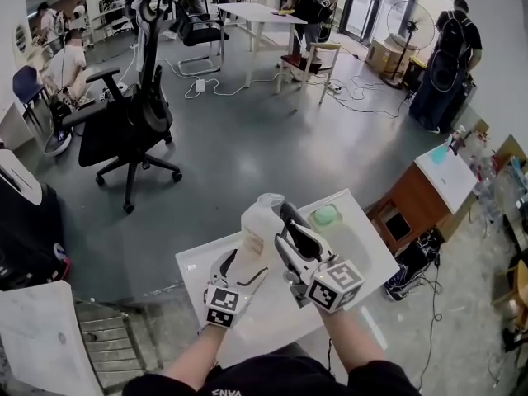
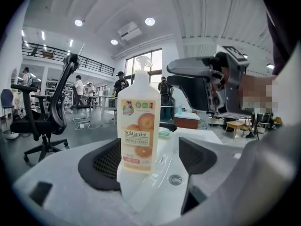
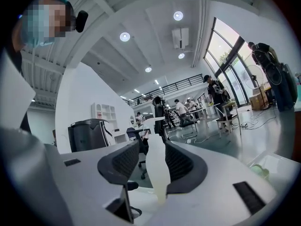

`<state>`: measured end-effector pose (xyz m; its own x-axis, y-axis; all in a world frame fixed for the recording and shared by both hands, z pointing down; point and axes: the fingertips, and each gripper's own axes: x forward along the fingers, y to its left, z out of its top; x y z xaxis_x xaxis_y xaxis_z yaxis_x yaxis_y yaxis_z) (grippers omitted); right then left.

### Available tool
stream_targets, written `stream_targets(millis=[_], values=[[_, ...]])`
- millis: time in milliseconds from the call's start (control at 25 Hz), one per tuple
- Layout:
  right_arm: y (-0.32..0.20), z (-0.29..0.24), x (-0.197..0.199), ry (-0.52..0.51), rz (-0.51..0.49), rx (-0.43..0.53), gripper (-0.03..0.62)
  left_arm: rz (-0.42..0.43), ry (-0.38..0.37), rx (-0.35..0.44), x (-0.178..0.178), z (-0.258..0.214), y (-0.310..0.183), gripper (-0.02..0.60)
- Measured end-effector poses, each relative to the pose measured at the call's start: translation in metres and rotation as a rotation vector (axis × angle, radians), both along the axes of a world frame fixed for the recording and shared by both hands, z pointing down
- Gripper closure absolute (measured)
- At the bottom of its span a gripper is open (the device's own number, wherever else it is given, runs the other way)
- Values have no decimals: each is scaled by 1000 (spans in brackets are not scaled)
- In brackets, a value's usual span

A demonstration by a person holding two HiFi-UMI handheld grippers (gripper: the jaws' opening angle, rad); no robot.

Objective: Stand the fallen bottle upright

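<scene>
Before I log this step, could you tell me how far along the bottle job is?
Done: the bottle stands upright on the white table. In hand: it sits between the open jaws of the right gripper, with the open left gripper beside it; neither seems to press it. Left: probably only backing both away.

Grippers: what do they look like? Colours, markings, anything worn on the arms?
Left gripper and right gripper match: white-grey moulded bodies, black ribbed pads inside the jaws, a white cube with black square markers at the back. No cables show. The forearms are uncovered; the person wears a black top.
</scene>
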<state>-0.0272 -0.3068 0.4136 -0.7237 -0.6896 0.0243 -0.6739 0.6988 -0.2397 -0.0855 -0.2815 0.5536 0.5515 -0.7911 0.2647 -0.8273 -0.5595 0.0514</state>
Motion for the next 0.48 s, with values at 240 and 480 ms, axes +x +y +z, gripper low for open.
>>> stream_targets(millis=[240, 480], values=[[23, 12, 10, -2, 40, -13, 438, 57, 19, 18, 2, -11, 20, 189], [42, 24, 18, -3, 39, -48, 472, 77, 16, 34, 3, -21, 40, 349]])
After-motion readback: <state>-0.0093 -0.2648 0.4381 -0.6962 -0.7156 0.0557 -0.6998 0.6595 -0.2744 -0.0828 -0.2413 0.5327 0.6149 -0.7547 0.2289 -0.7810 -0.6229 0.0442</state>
